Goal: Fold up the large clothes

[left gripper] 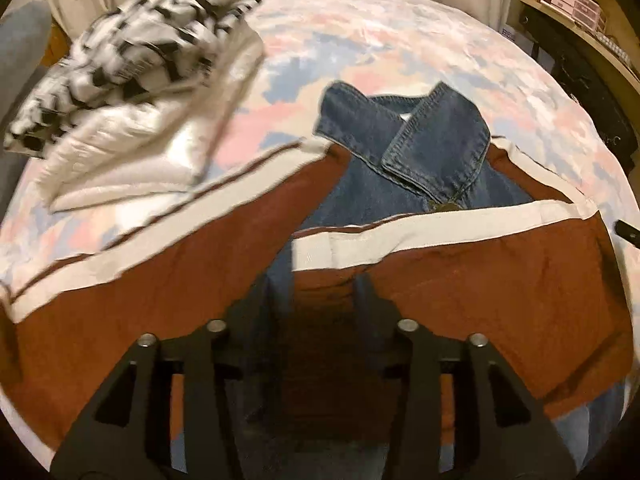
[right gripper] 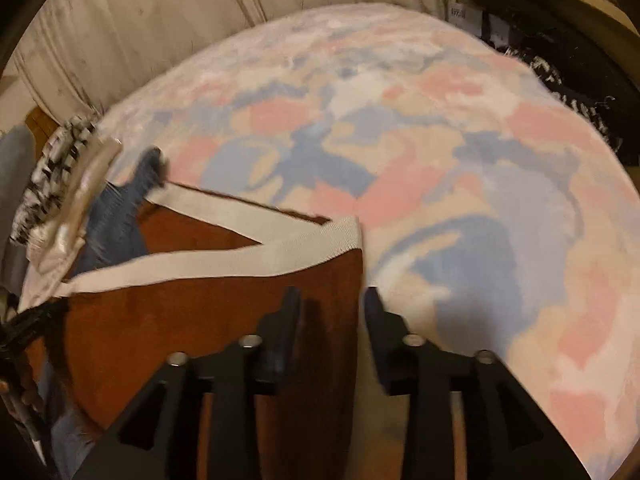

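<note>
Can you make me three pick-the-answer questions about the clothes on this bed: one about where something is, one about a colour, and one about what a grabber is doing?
1. Where is the black-and-white patterned garment?
A. Under the jacket
B. On top of the white puffy garment
C. On the floor

2. What colour is the collar of the jacket?
A. Blue denim
B. Green
C. Yellow

3. How do the jaws of the left gripper stand?
A. Clamped on the collar
B. Holding the patterned garment
C. Apart, over the jacket

Answers:
1 B: the patterned garment lies on the white one at the far left of the bed.
2 A: the collar is stitched blue denim, while the sleeves are rust brown with cream stripes.
3 C: there is a clear gap between the two black fingers.
</note>
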Motion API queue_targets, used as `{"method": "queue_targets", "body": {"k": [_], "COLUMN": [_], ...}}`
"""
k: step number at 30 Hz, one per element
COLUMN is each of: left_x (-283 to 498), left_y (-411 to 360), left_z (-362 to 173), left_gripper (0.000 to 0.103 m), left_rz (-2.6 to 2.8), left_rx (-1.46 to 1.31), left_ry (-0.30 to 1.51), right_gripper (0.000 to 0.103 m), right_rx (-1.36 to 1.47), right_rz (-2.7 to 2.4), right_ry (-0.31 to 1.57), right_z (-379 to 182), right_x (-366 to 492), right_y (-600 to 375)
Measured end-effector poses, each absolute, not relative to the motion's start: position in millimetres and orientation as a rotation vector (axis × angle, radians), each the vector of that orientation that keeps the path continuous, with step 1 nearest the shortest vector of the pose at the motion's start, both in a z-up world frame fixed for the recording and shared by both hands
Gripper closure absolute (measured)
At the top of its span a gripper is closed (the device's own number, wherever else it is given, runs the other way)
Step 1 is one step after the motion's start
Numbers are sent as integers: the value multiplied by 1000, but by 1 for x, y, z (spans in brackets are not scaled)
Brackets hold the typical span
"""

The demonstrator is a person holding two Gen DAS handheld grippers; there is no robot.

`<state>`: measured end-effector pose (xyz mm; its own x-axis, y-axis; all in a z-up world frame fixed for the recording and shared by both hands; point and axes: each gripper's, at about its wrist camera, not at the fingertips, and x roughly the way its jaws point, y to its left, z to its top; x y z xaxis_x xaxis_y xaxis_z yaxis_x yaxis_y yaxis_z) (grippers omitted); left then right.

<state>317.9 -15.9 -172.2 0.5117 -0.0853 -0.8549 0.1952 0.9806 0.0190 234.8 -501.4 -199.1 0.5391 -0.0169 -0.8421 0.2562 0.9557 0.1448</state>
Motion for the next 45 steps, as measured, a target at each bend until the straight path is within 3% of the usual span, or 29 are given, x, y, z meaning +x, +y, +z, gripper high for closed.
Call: {"method": "queue_targets", "body": {"k": [5,10,15,20,28,39,42,45], "left_x": [287,256,234,234,235,235,228,218], "left_y": [-5,-21,-65,-89,-66,-66,-66,-66], "left_z": [-138,-125,-145,-183,-202,-192,-180,-165], "left_gripper": [57,57,59,71,73,73,69,50], "left_rz": [-152,-216,-263,-222,-222,-222,-225,-219], "left_rx": [131,85,95,152,68,61,61,57], "left_ry": [955,947,960,1033,1088,1087,1071,1045], "right_gripper": [52,52,52,53,53,49,49,49], "right_rx": [283,351,316,197,105,282,314,304], "right_rz": [-118,-5,115,95,-219,-284,-285,-305], "right_ry": [1007,1061,1074,1126,1089,1076,1063,1033], "right_z": [-161,-157,-169,-203,-206,-198,-191,-178], "right_x": [193,168,159,153,105,58,49,39], "right_y": [-477,-426,-346,-302,-369,-405,-400,-398]}}
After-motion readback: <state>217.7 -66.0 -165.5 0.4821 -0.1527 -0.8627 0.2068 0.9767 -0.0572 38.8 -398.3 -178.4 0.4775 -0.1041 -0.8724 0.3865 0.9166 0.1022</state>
